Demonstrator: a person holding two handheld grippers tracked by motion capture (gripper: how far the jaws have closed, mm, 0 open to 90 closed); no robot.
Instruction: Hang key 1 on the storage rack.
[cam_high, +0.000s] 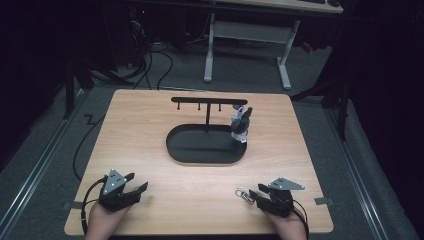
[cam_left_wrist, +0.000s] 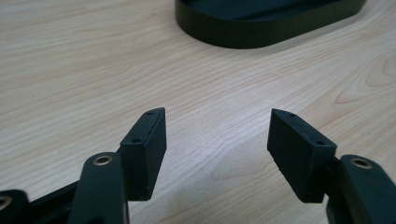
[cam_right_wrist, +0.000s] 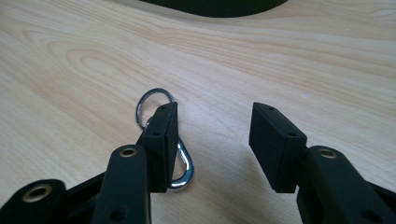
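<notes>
Carabiner (cam_right_wrist: 180, 163) with keyring lies flat on tabletop (cam_right_wrist: 280, 60), looks light, stiff, slippery metal; we'd pinch its straight side. Right hand-held gripper (cam_right_wrist: 212, 140) jaws apart, left hand-held gripper (cam_left_wrist: 217, 144) apart, empty.

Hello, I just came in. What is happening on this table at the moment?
A person sits at a wooden table with a hand-held gripper in each hand. The right hand-held gripper is open, and a metal keyring clip lies on the table by its one jaw, not gripped. The left hand-held gripper is also open, with nothing between its jaws. Farther back stands a black oval tray with a hook rack, where a small grey figure is.
</notes>
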